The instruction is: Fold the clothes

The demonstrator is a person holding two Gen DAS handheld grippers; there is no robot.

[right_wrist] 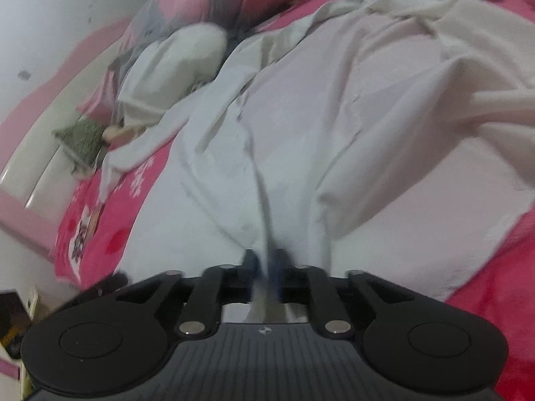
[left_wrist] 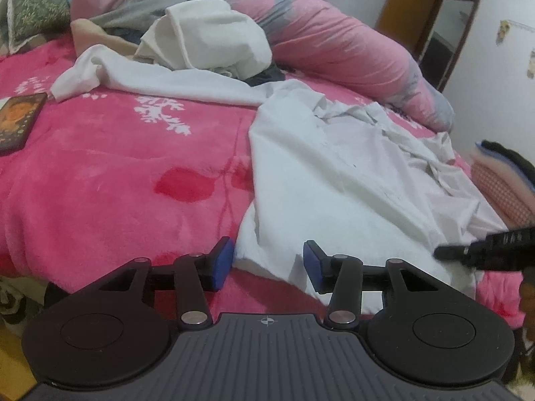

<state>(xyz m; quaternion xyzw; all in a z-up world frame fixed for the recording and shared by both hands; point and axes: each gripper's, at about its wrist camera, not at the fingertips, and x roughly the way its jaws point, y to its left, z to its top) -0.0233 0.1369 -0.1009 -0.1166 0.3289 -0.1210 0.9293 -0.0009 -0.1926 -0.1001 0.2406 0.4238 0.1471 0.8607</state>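
R tongs (right_wrist: 266,262) pinch white garment (right_wrist: 334,117), L tongs (left_wrist: 267,264) spread wide

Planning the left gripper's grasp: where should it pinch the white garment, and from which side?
Probably the near hem corner of the white garment, right ahead of the open left gripper. Come in low from the bed's near edge: that edge lies flat on the pink blanket. The right gripper already pinches a fold.

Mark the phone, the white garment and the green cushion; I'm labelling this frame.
phone (left_wrist: 18,122): left wrist view, on its lit screen.
white garment (left_wrist: 317,173): left wrist view, on its flat middle.
green cushion (left_wrist: 35,11): left wrist view, on its patterned face.
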